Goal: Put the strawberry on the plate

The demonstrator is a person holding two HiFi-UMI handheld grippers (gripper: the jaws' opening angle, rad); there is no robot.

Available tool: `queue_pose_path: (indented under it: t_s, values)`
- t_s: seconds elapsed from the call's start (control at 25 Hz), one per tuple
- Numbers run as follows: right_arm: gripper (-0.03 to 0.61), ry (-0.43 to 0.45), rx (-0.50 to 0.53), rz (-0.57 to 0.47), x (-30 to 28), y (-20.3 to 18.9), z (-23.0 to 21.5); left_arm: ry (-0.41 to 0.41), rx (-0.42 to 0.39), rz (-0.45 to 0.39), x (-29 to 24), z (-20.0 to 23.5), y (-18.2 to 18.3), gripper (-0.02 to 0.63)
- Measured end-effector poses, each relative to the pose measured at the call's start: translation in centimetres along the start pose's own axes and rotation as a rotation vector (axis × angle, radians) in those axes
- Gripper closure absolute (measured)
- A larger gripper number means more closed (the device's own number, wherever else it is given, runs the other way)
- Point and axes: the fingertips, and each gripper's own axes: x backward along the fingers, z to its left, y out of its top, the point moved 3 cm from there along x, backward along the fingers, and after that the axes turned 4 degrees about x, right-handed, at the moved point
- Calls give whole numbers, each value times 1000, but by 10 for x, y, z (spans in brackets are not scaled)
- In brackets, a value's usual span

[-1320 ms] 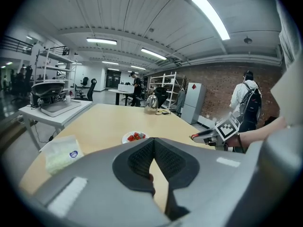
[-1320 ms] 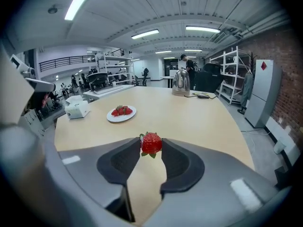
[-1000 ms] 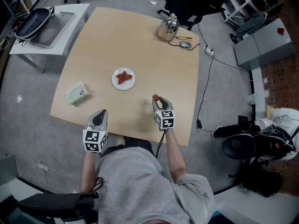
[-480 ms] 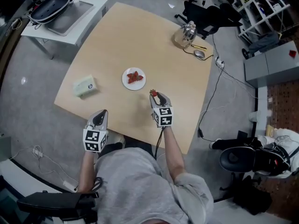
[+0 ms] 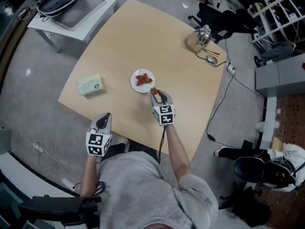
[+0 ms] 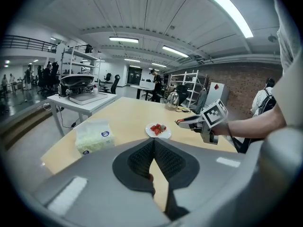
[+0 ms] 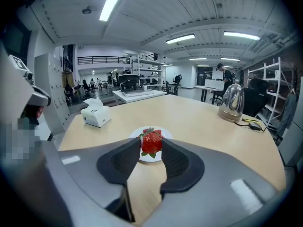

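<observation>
Right gripper (image 5: 156,93) has closed in on the plate (image 5: 136,85) vs a sec ago, tip now at its near rim. Desk (image 5: 143,42) carries a tissue box (image 5: 90,85) at left, plate mid-desk w/ cut strawberries (image 5: 142,78). Left gripper (image 5: 104,116) hangs at the desk's near edge, fingers pressed together, nothing btwn. Right fingers narrow, clamped on the strawberry (image 7: 152,142), held in air just short of the plate.

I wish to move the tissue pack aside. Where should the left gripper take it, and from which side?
Likely across its two long sides, mid-length, coming down from above. The tissue pack lies flat on the table with nothing beside it, and its short width suits the fingers. The left gripper, now shut, must open first.
</observation>
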Motion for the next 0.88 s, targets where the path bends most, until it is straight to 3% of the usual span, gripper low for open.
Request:
queue_pose_path:
  t_s: [0.88]
  values:
    - [433,95,95,143,-86,-27,12,127,52,28,6,31,-16,594]
